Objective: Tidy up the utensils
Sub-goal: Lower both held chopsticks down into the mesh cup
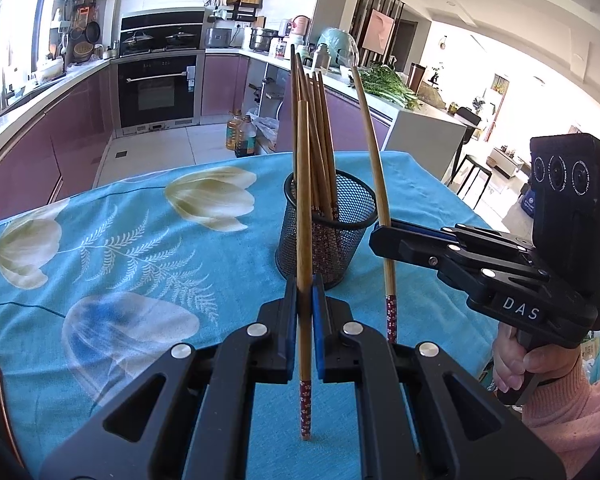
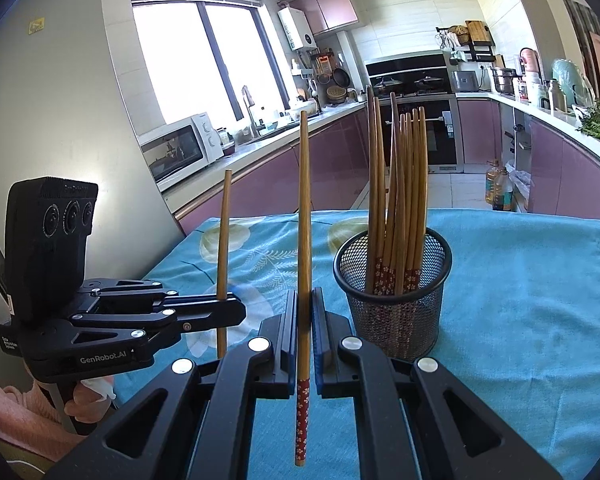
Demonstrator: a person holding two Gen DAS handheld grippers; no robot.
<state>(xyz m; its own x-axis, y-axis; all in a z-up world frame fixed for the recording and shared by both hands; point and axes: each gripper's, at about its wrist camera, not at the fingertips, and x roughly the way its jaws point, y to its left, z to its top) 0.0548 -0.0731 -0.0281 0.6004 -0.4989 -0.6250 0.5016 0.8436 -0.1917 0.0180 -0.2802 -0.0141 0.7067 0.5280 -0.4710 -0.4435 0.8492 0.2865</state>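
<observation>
A black mesh cup [image 1: 328,236] stands on the teal flowered tablecloth [image 1: 140,248] with several wooden chopsticks upright in it. My left gripper [image 1: 304,288] is shut on one upright chopstick [image 1: 305,360], red patterned end down, just in front of the cup. To the cup's right, my right gripper [image 1: 380,230] is shut on a second upright chopstick [image 1: 391,312]. In the right wrist view, the right gripper [image 2: 304,298] clamps its chopstick [image 2: 304,200] left of the cup [image 2: 392,304]. The left gripper [image 2: 236,308] holds the other chopstick [image 2: 223,240] further left.
The cloth-covered table [image 2: 520,280] stretches to the right of and behind the cup. Beyond it are purple kitchen cabinets, an oven [image 1: 158,88], oil bottles [image 1: 242,134] on the floor and a microwave [image 2: 180,152]. Hands in pink sleeves [image 1: 572,404] hold the gripper handles.
</observation>
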